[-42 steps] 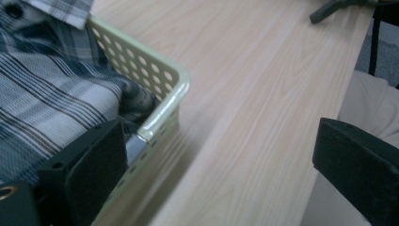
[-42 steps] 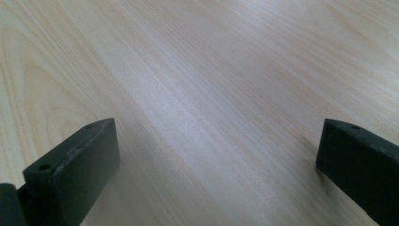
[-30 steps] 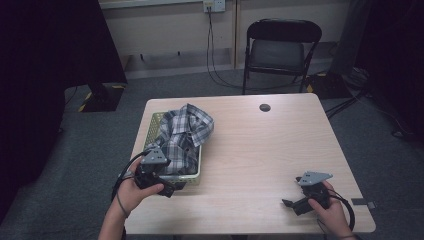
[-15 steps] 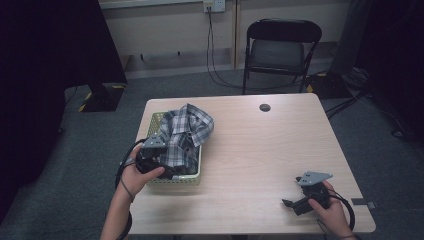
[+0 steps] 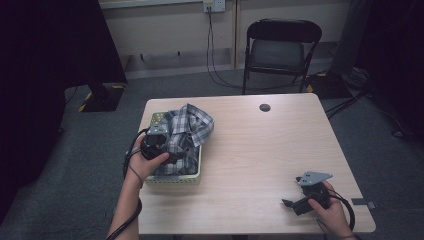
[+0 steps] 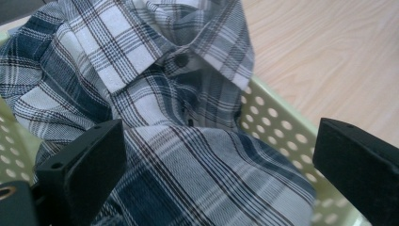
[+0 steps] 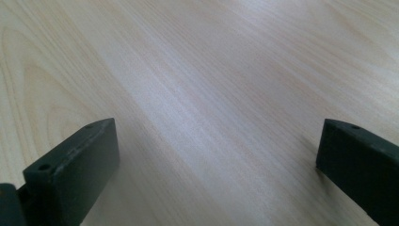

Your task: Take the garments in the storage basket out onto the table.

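Right hand-held gripper [image 5: 292, 204]: nearest item, held in the person's right hand [image 5: 327, 207] at the near right corner of the desk [image 5: 270, 150]. Jaws spread wide apart, nothing between them; bare pale wood grain beneath, as the right gripper view confirms. Grey three-cornered plate on top. Well apart from the basket and shirt.

Left hand-held gripper [image 5: 172, 157]: held in the person's left hand [image 5: 145, 162] at the near left part of the desk, over the near end of the basket, cable looping round the wrist. Jaws stand wide apart, clamped on nothing. In the left gripper view [image 6: 216, 188] the jaws straddle the shirt's lower folds; whether they touch the cloth cannot be told.

Plaid shirt [image 5: 187, 132]: blue, white and dark check, crumpled, lying in the basket directly under and ahead of the left hand-held gripper. Collar and a dark button [image 6: 181, 60] lie farther along the jaw line in the left gripper view. Cloth heaps above the rim and spills a little over the basket's far right edge.

Basket [image 5: 172, 179]: pale green plastic, perforated walls, standing on the left part of the desk; its right wall [image 6: 277, 122] runs beside the right-hand jaw in the left gripper view.

Round dark grommet [image 5: 265, 107]: set in the desk near the far edge.

Folding chair [image 5: 282, 47]: black, on the grey floor beyond the desk.
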Demonstrator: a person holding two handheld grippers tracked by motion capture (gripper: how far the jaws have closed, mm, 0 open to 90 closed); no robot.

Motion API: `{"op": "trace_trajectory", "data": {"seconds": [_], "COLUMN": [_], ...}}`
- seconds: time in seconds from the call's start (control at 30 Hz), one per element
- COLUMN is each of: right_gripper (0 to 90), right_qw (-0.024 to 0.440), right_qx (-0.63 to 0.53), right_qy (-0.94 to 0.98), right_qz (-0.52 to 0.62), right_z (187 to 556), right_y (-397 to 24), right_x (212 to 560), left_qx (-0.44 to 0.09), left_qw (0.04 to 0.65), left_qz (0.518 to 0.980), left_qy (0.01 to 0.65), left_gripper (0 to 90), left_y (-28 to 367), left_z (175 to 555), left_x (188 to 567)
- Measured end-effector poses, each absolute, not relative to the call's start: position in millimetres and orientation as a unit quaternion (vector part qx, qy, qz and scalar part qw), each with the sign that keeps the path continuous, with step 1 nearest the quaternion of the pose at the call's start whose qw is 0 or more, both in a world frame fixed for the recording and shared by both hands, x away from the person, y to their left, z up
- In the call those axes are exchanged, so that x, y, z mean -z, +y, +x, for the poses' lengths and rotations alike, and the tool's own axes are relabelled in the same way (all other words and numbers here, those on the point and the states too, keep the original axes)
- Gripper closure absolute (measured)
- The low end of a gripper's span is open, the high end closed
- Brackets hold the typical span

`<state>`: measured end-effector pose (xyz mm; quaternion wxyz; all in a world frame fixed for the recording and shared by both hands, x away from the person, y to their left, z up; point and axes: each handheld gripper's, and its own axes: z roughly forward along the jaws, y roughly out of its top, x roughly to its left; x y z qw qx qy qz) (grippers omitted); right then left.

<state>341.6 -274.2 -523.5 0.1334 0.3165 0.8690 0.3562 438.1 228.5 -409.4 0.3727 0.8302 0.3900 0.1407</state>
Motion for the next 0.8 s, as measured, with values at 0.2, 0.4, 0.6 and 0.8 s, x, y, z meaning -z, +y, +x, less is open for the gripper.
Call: {"op": "trace_trajectory", "data": {"seconds": [0.2,0.4,0.6,0.8], "right_gripper": [0.0,0.0,0.0,0.0], "right_qw": [0.133,0.133,0.133,0.133], "right_qx": [-0.356,-0.356,-0.356,-0.356], "right_qy": [0.869,0.869,0.869,0.869], "right_qz": [0.317,0.316,0.317,0.316], "right_z": [342,342,342,342], "right_y": [-274,-274,-274,-274], "right_x": [524,524,524,524], "left_qx": [-0.146,-0.151,-0.153,-0.161], "left_qw": [0.369,0.351,0.342,0.308], "left_qz": [0.823,0.827,0.823,0.828], "left_qy": [0.407,0.413,0.428,0.441], "left_gripper": [3.2,3.2,3.2,3.1], "left_y": [226,221,218,218], "left_z": [452,462,471,479], "left_x": [415,419,427,435]}}
